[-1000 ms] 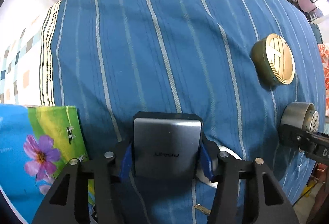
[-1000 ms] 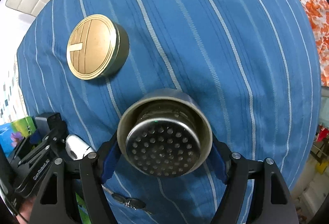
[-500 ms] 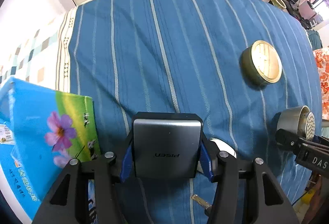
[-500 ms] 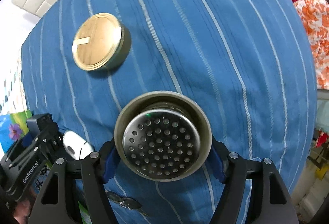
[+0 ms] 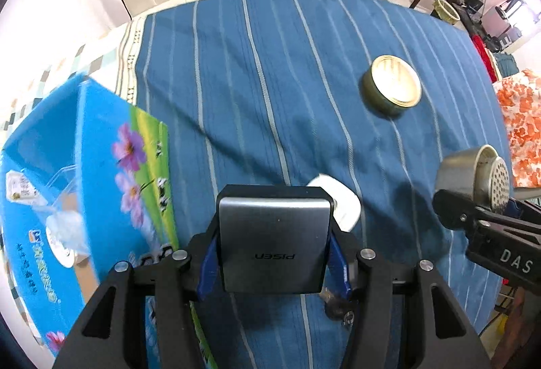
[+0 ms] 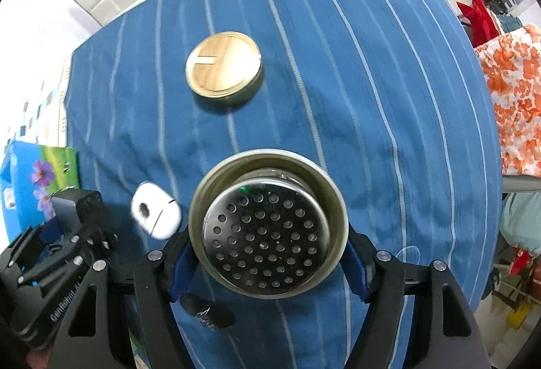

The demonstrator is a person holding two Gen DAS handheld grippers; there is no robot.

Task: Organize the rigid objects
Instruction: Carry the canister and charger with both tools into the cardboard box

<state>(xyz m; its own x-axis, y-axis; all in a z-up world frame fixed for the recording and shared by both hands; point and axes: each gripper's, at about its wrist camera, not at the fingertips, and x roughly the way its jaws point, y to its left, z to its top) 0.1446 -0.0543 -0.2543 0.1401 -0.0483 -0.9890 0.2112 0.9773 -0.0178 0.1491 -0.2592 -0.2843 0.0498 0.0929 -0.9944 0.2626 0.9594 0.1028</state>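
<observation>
Between my left jaws sits a grey power bank, pinched flat on both sides by the blue pads; my left gripper is closed only as far as the bank's width allows, and holds it clear above the desk. My right gripper is clamped the same way around a steel strainer cup, its perforated insert facing the camera, also carried in the air.

Just beyond the bank, a white mouse lies on the blue striped cloth, and a bunch of keys lies near my right jaws. Farther out, well apart from both, a round gold tin rests with its lid on. To my left stands an open blue box with a flower print, a few things already lying in its bottom.

I judge this to be the carrying step: both loads are lifted, neither is yet placed. The box looks like the likely destination, so the next move calls for swinging the left load over its rim, lowering until the bank is inside the walls, and only then easing the jaws apart. The right one should wait its turn, since the opening looks tight for two grippers together. The mouse, keys and tin remain to be gathered.
</observation>
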